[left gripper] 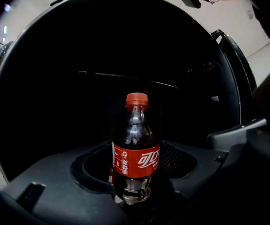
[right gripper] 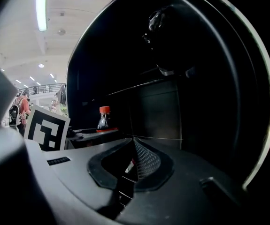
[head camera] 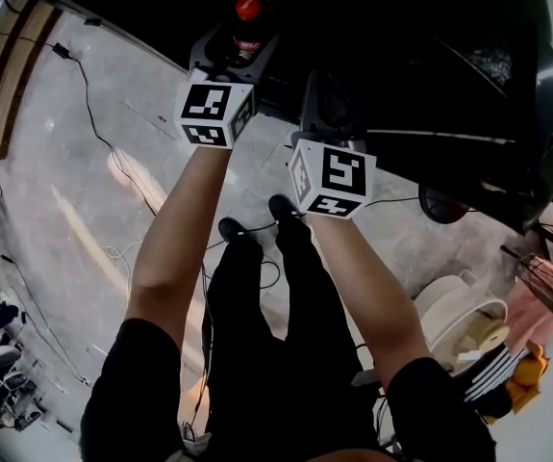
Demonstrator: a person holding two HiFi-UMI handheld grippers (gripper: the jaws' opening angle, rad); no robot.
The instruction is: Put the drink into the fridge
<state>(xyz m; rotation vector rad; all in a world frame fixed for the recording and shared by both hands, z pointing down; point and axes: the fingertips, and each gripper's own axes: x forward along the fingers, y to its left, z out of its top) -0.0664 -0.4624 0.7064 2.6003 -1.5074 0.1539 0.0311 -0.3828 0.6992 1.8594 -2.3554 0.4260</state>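
The bottle [left gripper: 135, 149] has a red cap, a red label with white lettering, and near-black cola behind clear plastic. The left gripper [left gripper: 135, 193] around it is matt dark grey. In the head view, the left cube [head camera: 214, 114] at 12 o'clock and the right cube [head camera: 331, 178] at 1 o'clock bear black square markers on white. The fridge [left gripper: 78, 78] interior is black. At 9 o'clock the floor [head camera: 84, 162] is mottled grey with pale streaks. The right gripper [right gripper: 131, 172] has fingers [right gripper: 145, 162] padded in a fine grey mesh pattern.

Upright red-capped cola bottle [left gripper: 136, 146] tight in the left claw [left gripper: 134, 198], dark fridge interior [left gripper: 73, 102] behind.
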